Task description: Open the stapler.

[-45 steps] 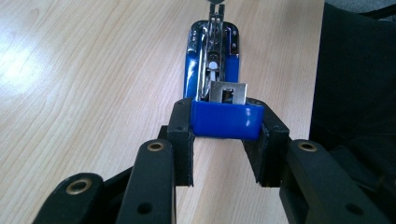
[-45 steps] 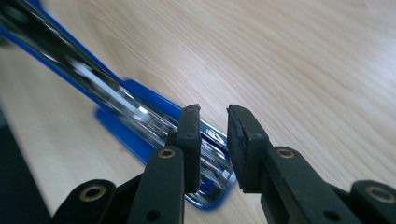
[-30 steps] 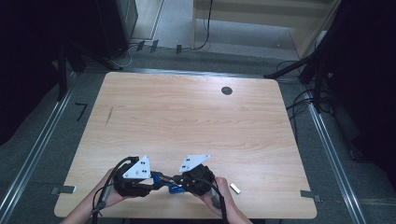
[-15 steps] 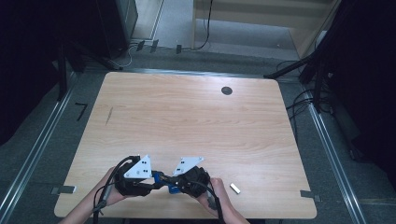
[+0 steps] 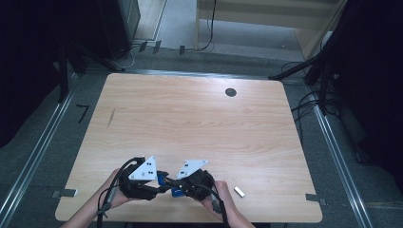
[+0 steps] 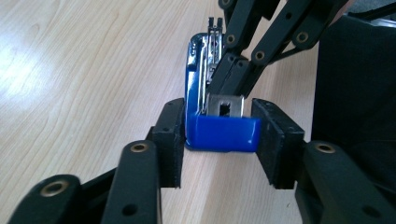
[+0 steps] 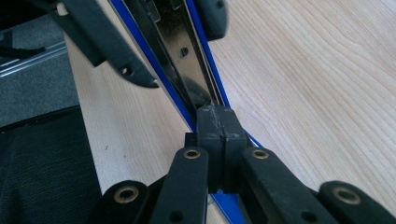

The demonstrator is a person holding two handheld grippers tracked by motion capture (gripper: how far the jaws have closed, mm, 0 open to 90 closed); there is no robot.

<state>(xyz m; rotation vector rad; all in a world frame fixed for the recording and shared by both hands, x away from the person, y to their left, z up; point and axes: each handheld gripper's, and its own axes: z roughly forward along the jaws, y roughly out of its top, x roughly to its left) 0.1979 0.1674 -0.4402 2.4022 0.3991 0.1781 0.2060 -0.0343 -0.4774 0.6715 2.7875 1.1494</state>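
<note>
Wooden table (image 5: 199, 123) | blue stapler (image 6: 205, 93) at near edge | left gripper (image 6: 219, 140) clamps its rear end | right gripper (image 7: 218, 135) pinched shut on its metal rail | rigid, slick; probably best gripped on plastic ends.

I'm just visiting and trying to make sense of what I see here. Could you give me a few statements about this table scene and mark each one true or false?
1. The left tongs grip the end of a blue plastic and metal stapler. True.
2. The stapler sits at the far edge of the light wooden table. False: it is at the near edge, between the person's hands.
3. The right tongs stand wide open. False: their pads are pressed together, apparently on part of the stapler.
4. A small white block lies on the table to the right of the hands. True.
5. A small dark round hole sits near the table's far edge. True.
</note>
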